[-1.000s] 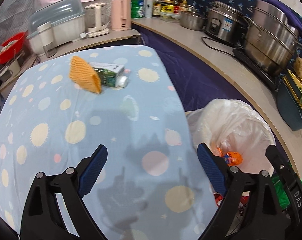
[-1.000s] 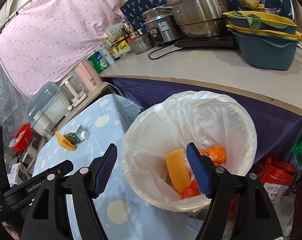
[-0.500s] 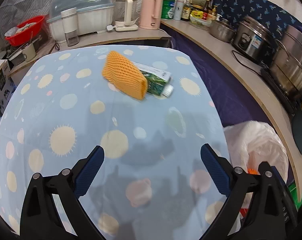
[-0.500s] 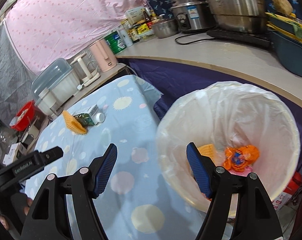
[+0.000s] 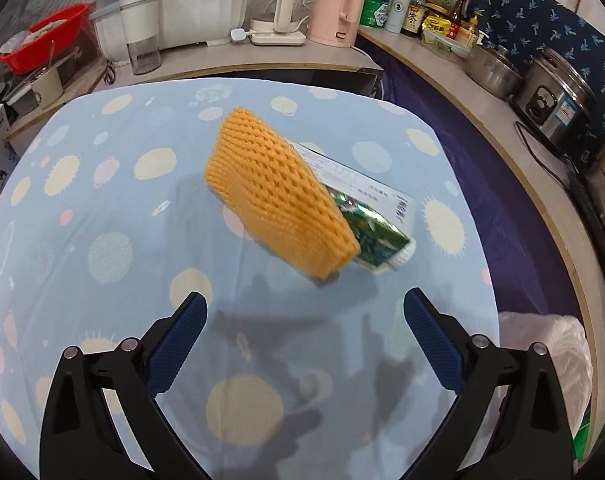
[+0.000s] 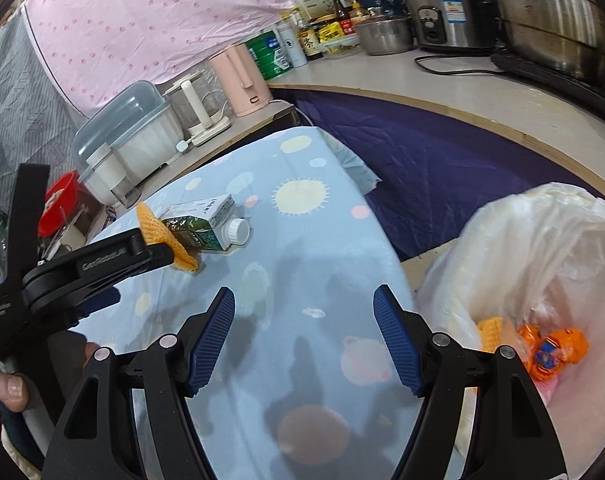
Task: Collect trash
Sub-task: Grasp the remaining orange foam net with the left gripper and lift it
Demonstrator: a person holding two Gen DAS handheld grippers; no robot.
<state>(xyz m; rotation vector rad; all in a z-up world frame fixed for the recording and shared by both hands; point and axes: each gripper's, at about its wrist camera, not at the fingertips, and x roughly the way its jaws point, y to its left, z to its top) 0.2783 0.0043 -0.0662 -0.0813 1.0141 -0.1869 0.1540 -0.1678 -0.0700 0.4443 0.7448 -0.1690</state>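
An orange foam net sleeve (image 5: 280,196) leans on a green and white carton (image 5: 366,220) with a white cap, both on the blue spotted table (image 5: 114,248). My left gripper (image 5: 304,332) is open and empty, just short of them. In the right wrist view the sleeve (image 6: 162,236) and carton (image 6: 200,222) lie at the left, partly behind the left gripper's arm. My right gripper (image 6: 304,328) is open and empty above the table edge. The white-lined trash bin (image 6: 542,264) at the right holds an orange wrapper (image 6: 552,348) and a yellow net piece.
A counter behind the table carries a pink kettle (image 5: 336,8), a blender, a covered dish rack (image 5: 174,8) and bottles. Steel pots and a rice cooker (image 6: 450,8) stand on the right counter over a dark blue curtain. The bin's edge (image 5: 550,344) shows low right.
My left gripper has moved forward toward the sleeve and carton, which now look larger and nearer. My right gripper has swung left from over the bin to over the table edge.
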